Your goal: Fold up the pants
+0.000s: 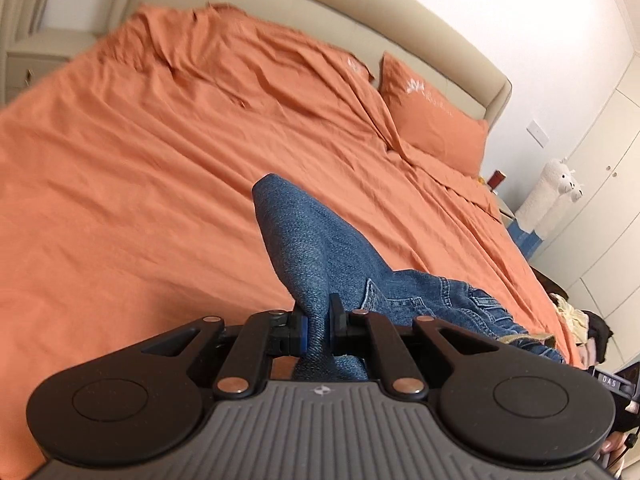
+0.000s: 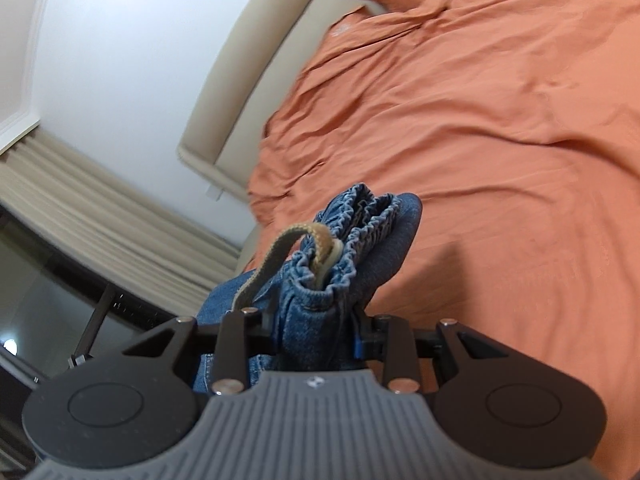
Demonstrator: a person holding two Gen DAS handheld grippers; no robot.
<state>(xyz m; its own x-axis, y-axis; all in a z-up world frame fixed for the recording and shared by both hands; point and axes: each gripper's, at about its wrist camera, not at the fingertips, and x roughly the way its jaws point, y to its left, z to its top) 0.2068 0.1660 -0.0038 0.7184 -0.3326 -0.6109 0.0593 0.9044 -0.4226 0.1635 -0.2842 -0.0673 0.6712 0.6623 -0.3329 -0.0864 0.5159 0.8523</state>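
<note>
Blue jeans (image 1: 320, 256) are clamped by the left gripper (image 1: 318, 320) and, at the elastic waistband (tan drawstring (image 2: 280, 256) dangling), by the right gripper (image 2: 316, 336), above an orange-sheeted bed (image 1: 140, 180).

One pair of blue jeans (image 1: 320, 256), two hand-held grippers (image 1: 316, 322), one orange bed (image 1: 140, 168), two orange pillows (image 1: 432, 120), one plush toy (image 1: 554, 192)

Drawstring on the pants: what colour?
Tan drawstring; right wrist view shows it best.
</note>
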